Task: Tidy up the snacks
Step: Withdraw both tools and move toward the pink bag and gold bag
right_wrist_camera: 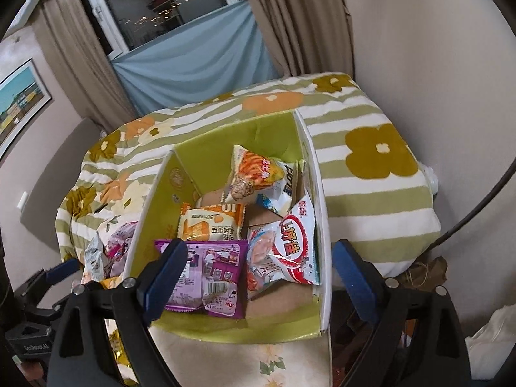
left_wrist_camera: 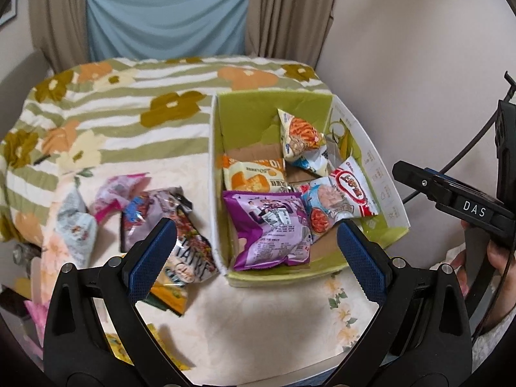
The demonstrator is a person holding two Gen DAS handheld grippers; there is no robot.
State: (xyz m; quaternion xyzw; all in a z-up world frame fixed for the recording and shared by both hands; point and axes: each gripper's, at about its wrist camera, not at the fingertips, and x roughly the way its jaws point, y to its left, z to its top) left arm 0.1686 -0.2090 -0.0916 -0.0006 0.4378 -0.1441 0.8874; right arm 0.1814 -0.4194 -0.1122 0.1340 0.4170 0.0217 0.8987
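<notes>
A: Snacks first. Nearest, the left gripper (left_wrist_camera: 254,251) hangs wide open and empty over the box's (left_wrist_camera: 222,258) near corner, and the right gripper (right_wrist_camera: 254,274) is just as wide, holding nothing, above the purple pack (right_wrist_camera: 213,277) that lies inside.

B: So what's the step, as you read it?

A: Fetching the next loose one, I'd judge. Swing the left jaws over to the dark pack (left_wrist_camera: 180,238) just outside the box wall, pinch it by its crimped edge so the bag doesn't burst, and lift it clear of the wall before carrying it in.

B: Count inside?

A: Four: purple nearest, the red-and-white pack (left_wrist_camera: 342,203) beside it, the orange pack (left_wrist_camera: 254,177) behind, the noodle pack (left_wrist_camera: 300,135) farthest.

B: And outside, on the blanket (left_wrist_camera: 129,129)?

A: At least four in a pile; the pale pack (left_wrist_camera: 77,229) and pink pack (left_wrist_camera: 116,196) lie beyond the dark one, a yellow one under it.
</notes>
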